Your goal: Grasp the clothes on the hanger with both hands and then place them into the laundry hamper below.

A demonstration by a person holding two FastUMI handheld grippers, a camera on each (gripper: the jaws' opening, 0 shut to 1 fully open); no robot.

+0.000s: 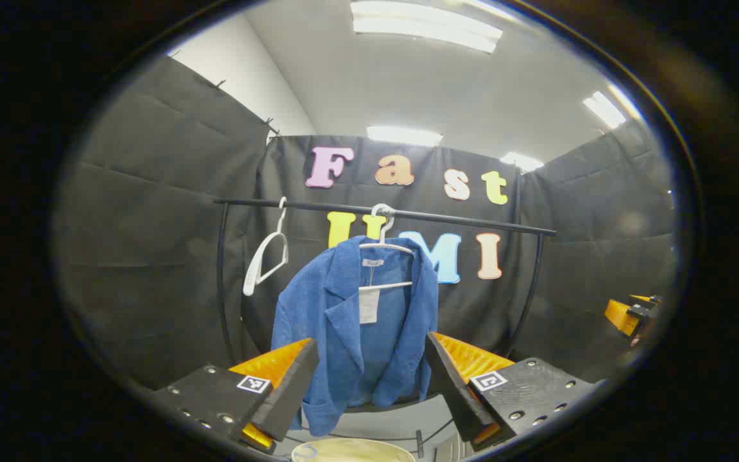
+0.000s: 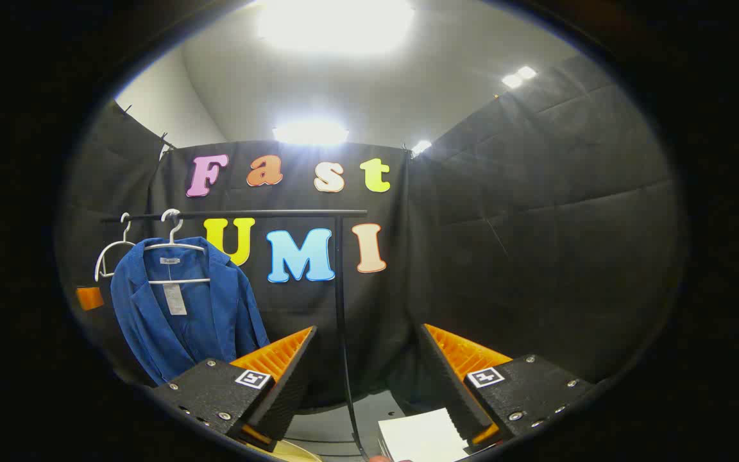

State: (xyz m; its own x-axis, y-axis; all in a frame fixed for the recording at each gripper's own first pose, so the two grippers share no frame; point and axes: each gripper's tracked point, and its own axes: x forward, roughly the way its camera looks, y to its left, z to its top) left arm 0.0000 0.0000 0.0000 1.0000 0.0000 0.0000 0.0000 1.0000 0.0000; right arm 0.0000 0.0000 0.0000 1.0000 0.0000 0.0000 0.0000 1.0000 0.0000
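Note:
A blue jacket hangs on a white hanger from a black rail. In the left gripper view my left gripper is open, short of the jacket, its fingers framing the lower half. The rim of a pale hamper peeks in below the jacket. In the right gripper view the jacket hangs far to the left, and my right gripper is open, facing the rail's right post with nothing between its fingers. The right gripper shows at the right edge of the left gripper view.
An empty white hanger hangs left of the jacket on the same rail. Black cloth walls close the booth on all sides. A white sheet lies low near the right gripper. Grey floor lies under the rack.

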